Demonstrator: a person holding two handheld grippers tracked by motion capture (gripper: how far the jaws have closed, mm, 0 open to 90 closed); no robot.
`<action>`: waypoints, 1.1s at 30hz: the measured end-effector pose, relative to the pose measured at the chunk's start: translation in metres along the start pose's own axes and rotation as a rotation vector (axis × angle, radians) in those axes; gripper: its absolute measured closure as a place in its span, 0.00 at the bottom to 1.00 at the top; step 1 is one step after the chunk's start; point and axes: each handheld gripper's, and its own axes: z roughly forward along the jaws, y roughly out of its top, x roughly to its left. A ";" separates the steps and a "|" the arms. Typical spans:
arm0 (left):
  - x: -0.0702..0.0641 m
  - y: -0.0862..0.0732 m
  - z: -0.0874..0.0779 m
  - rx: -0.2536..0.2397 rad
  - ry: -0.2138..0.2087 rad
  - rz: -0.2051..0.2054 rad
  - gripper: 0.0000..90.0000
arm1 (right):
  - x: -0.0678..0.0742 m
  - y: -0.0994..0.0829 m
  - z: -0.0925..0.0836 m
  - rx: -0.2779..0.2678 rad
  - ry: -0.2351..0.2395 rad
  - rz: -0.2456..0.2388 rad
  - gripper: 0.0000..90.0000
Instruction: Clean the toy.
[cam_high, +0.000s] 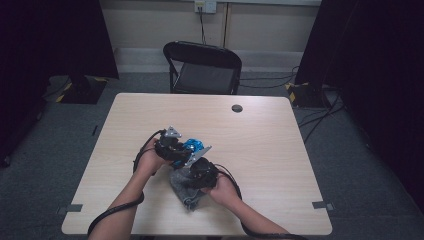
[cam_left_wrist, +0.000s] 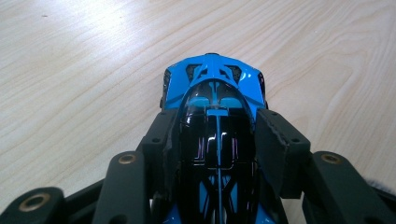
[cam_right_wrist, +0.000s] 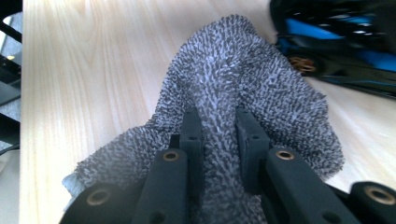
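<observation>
- Right gripper (cam_right_wrist: 218, 133) pinched tight on a fold of nubby grey microfibre cloth (cam_right_wrist: 233, 79), bunched on the pale wood-grain table (cam_high: 260, 135).
- Left gripper (cam_left_wrist: 217, 140) clamped around glossy blue-and-black toy car (cam_left_wrist: 212, 93), beside cloth.
- Beyond, black folding chair (cam_high: 202, 67).

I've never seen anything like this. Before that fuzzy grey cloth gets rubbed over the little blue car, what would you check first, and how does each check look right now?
1. Left gripper clamped on the toy car: ok, both fingers press its sides.
2. Right gripper holding the grey cloth: ok, a fold is pinched between its fingers.
3. Car's top exposed for wiping: ok, the blue end pokes out past the fingers.
4. Cloth close to the car: ok, in the high view they sit side by side on the table.
5. Cloth touching the car: cannot tell.
6. Cables free of the work: ok, they trail back toward the person.
</observation>
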 end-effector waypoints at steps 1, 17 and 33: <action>0.000 0.000 0.000 0.005 -0.003 0.002 0.57 | -0.002 -0.001 -0.004 -0.004 -0.003 0.007 0.85; 0.000 0.000 0.000 0.003 0.001 0.008 0.57 | -0.061 -0.027 -0.065 -0.065 -0.146 0.121 0.83; 0.001 0.000 0.000 0.001 0.006 0.018 0.57 | -0.101 -0.029 -0.075 -0.033 -0.295 0.224 0.83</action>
